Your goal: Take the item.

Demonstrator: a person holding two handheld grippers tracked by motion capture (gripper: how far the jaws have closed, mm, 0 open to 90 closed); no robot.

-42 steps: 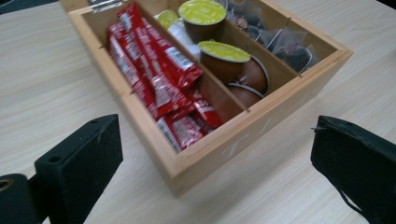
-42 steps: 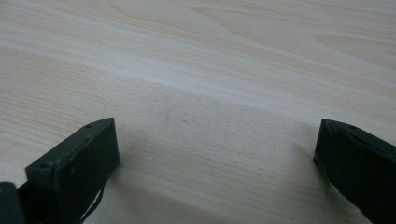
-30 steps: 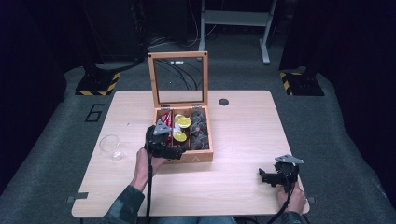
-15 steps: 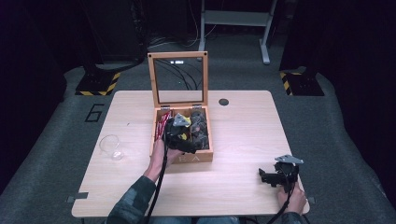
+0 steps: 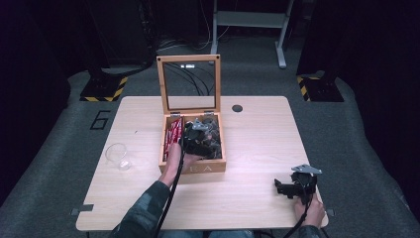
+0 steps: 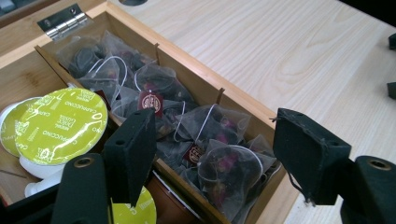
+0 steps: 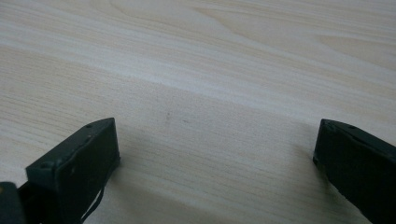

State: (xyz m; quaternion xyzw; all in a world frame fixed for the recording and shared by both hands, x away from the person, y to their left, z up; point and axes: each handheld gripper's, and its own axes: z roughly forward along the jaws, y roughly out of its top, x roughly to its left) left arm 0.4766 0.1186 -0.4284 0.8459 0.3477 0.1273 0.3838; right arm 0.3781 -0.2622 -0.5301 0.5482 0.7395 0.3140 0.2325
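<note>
We hold the left gripper (image 6: 212, 154), fingers wide, over the tea bags (image 6: 224, 163) in the wooden box (image 5: 171, 163); next we probably lower and pinch one.

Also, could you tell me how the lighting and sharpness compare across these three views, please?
High view: table lit, surroundings near black, picture soft. Left gripper view: sharp, evenly lit tea bags under the open left tool. Right gripper view: bright wood, mild softness, the open right tool casting soft shadows.
</note>
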